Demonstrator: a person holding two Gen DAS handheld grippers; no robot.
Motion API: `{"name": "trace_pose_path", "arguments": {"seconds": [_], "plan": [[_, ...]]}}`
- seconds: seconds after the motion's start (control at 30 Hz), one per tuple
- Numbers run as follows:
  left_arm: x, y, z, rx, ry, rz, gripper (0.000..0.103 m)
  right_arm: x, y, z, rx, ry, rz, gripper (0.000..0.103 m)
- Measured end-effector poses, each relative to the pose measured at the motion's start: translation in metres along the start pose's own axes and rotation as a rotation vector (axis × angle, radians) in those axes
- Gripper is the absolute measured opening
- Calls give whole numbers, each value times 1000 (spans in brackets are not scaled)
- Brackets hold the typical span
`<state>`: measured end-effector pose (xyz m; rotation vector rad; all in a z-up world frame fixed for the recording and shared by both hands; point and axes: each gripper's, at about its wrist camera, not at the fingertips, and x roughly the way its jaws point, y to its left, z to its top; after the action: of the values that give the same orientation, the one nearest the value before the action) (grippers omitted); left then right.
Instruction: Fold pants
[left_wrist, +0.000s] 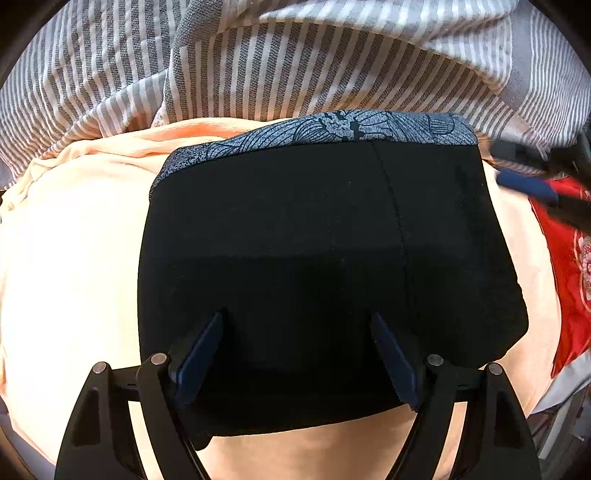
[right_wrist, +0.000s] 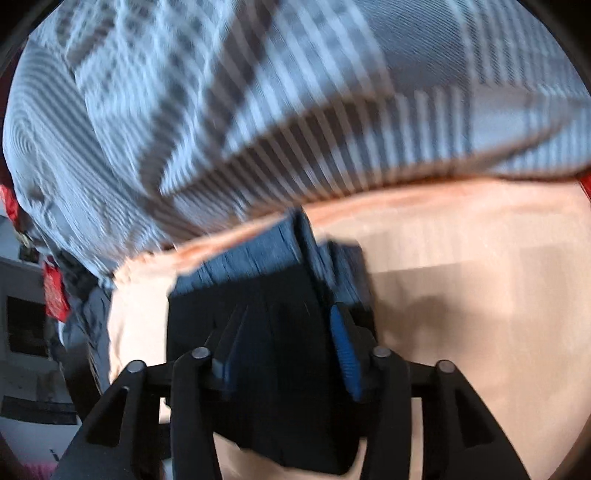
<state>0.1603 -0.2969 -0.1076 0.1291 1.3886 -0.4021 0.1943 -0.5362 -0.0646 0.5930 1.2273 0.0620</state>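
1. Left tool (left_wrist: 297, 354): I see its jaws spread wide, hovering over the folded black pants (left_wrist: 325, 258); nothing is pinched between them.
2. Right tool (right_wrist: 284, 354): jaws parted, blurred in my right wrist view, with the pants (right_wrist: 273, 306) lying under and between the fingers; grip not evident.
3. Pants: folded into a compact block on a peach sheet (left_wrist: 74, 258); blue patterned waistband (left_wrist: 332, 127) at the far edge.
4. Left view only: sharp waistband print, seam stitching, red cloth (left_wrist: 565, 266).
5. Beyond: striped grey bedding (left_wrist: 258, 62).
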Motion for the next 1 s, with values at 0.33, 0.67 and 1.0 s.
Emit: {"name": "trace_pose_path", "arguments": {"seconds": [0.33, 0.67, 1.0], "plan": [[5, -4, -2, 1, -8, -1, 86, 30, 15, 26, -28, 37, -99, 12], [12, -19, -2, 52, 5, 3, 86, 38, 7, 14, -85, 59, -208, 10], [16, -14, -7, 44, -8, -7, 86, 3, 1, -28, -51, 96, -309, 17]]}}
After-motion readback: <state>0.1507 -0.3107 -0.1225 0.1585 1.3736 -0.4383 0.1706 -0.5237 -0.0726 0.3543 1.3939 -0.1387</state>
